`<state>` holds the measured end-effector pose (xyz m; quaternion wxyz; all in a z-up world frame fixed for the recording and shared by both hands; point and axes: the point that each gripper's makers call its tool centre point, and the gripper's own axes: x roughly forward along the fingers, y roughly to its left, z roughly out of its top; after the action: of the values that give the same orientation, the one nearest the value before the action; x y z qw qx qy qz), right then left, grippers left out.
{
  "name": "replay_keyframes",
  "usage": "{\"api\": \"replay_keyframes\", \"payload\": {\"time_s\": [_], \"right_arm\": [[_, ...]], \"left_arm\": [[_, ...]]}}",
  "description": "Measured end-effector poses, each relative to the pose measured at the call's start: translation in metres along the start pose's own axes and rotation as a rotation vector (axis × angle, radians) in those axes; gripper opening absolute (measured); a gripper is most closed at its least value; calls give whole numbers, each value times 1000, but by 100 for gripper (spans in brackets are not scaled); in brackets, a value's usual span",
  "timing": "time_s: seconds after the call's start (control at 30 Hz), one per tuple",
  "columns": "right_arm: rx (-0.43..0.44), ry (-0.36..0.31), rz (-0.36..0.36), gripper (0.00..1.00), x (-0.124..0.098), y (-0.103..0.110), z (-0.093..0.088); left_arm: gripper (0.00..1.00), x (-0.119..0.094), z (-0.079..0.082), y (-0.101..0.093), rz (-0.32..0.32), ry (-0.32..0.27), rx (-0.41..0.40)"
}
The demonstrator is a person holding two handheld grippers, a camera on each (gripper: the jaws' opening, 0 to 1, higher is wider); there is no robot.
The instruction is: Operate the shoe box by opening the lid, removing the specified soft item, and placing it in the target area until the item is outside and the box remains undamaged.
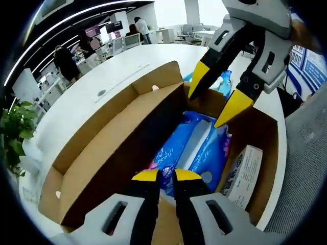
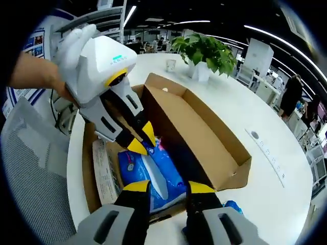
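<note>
Cardboard shoe box (image 1: 107, 153) lies lid-open, so your closed left gripper (image 1: 167, 176) pinches the blue plastic soft pack (image 1: 191, 148) at frame centre inside it, while your right gripper (image 2: 166, 188) hovers open opposite, ready to help lift.

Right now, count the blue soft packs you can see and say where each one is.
2: one blue pack lies inside the open shoe box; a second blue pack lies on the table just outside the box's end wall. More may be hidden.
</note>
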<state>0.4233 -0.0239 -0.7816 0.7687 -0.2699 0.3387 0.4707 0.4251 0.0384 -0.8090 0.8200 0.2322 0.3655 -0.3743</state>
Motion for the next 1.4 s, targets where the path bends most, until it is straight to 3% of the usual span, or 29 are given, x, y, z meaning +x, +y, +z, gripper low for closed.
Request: {"api": "replay_keyframes", "payload": {"time_s": [0.17,0.43,0.6,1.07,1.4], "right_arm": [[-35,31,-34,15,12,-5,1],[-108,90,-39,4,24,-3,-6],[-64,60,-47,0,19,-4,-2],[-75,-8,-59,0,1,3,21],[-43,-56,-51,0,-18,6,40]], "left_arm": [[0,1,-3,-1,0,14,24],[0,-7,-1,3,13,-5,14],[0,-15,5,3,33,-36,-4],[0,-40,14,11,85,-80,17],[0,-64,30,17,95,-83,4]]}}
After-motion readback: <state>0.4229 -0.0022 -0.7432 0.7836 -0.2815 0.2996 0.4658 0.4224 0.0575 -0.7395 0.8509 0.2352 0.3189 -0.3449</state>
